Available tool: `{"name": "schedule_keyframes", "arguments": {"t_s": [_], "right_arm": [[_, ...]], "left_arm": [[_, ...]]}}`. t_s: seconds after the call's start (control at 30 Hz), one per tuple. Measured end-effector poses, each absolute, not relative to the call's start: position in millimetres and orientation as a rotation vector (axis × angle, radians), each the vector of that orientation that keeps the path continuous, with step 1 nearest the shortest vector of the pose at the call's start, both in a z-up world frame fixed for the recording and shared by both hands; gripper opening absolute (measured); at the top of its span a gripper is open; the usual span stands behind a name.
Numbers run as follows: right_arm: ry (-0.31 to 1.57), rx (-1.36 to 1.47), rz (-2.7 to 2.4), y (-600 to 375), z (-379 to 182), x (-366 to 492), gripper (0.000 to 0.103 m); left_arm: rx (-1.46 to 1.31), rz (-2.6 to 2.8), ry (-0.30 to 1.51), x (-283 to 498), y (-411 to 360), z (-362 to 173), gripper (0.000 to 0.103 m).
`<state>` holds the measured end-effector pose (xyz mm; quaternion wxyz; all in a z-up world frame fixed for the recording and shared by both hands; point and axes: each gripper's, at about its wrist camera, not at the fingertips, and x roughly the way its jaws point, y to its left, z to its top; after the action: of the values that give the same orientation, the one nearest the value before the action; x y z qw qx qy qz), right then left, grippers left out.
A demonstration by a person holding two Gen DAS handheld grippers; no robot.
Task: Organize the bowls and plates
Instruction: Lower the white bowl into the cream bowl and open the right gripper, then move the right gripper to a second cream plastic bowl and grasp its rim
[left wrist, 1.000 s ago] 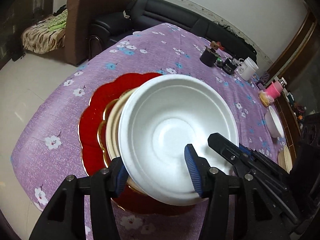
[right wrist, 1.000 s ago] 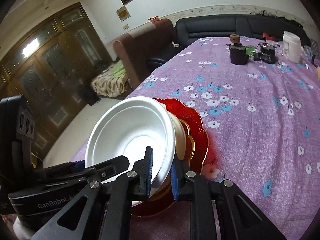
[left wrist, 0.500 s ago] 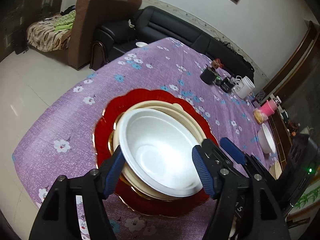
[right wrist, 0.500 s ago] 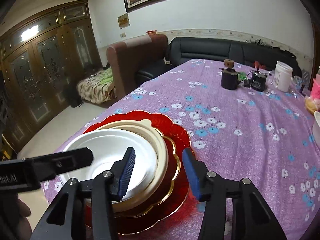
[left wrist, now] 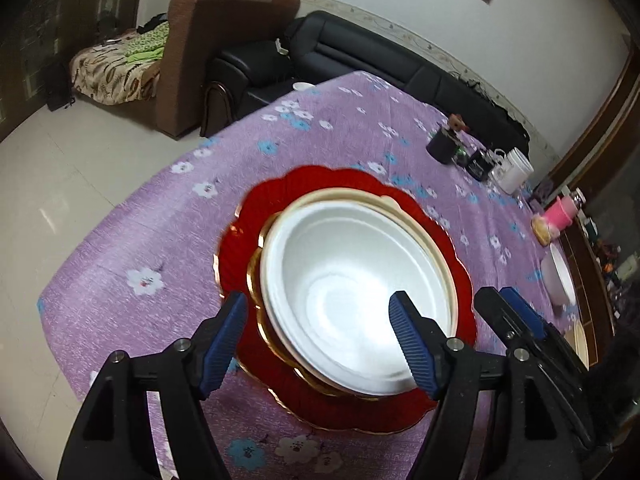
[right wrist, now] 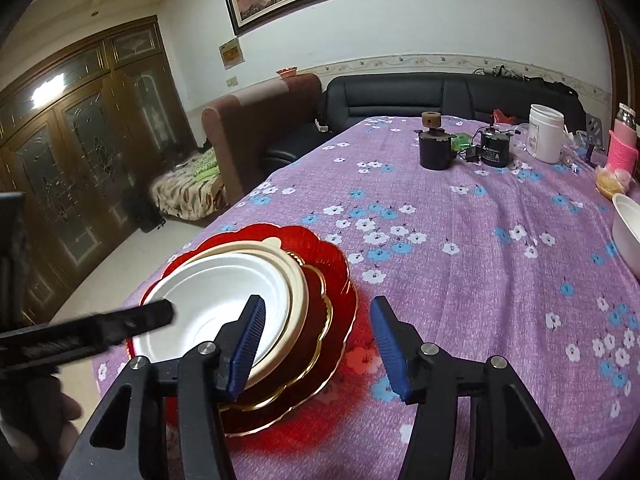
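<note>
A white foam bowl (left wrist: pixel 352 280) rests in a cream plate (left wrist: pixel 436 248) on a scalloped red plate (left wrist: pixel 352 184) with gold trim. The stack also shows in the right wrist view: bowl (right wrist: pixel 208 296), cream plate (right wrist: pixel 296 280), red plate (right wrist: pixel 320 248). My left gripper (left wrist: pixel 320 340) is open and empty, above the bowl's near rim. My right gripper (right wrist: pixel 316 344) is open and empty, above the stack's right edge. Another white bowl (left wrist: pixel 560 276) stands far right, and its rim shows in the right wrist view (right wrist: pixel 626 228).
The table has a purple flowered cloth (right wrist: pixel 460 248). At its far end stand a dark pot (right wrist: pixel 434 148), a black canister (right wrist: pixel 494 148), a white jar (right wrist: pixel 546 132) and a pink bottle (right wrist: pixel 622 148). Sofas (right wrist: pixel 400 92) stand beyond. The table edge is close to the stack's left.
Both grippers have let go of the white bowl, opened and pulled back. The bowl went from tilted and lifted to resting flat in the cream plate.
</note>
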<state>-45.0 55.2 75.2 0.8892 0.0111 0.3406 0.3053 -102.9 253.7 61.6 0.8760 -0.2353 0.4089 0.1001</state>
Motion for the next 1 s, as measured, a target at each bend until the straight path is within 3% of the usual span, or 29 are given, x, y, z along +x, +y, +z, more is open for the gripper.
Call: {"name": "schedule_keyframes", "arguments": {"t_s": [0.37,1.0], "right_arm": [[0.757,0.089,0.519,-20,61,-40,0.064],[0.681,0.401,-0.164,-329,75,-69,0.065]], "left_arm": [[-0.378,0.188,0.723,-123,226,102,0.078],[-0.227,-0.064,0.791,-114,139,94,0.079]]}}
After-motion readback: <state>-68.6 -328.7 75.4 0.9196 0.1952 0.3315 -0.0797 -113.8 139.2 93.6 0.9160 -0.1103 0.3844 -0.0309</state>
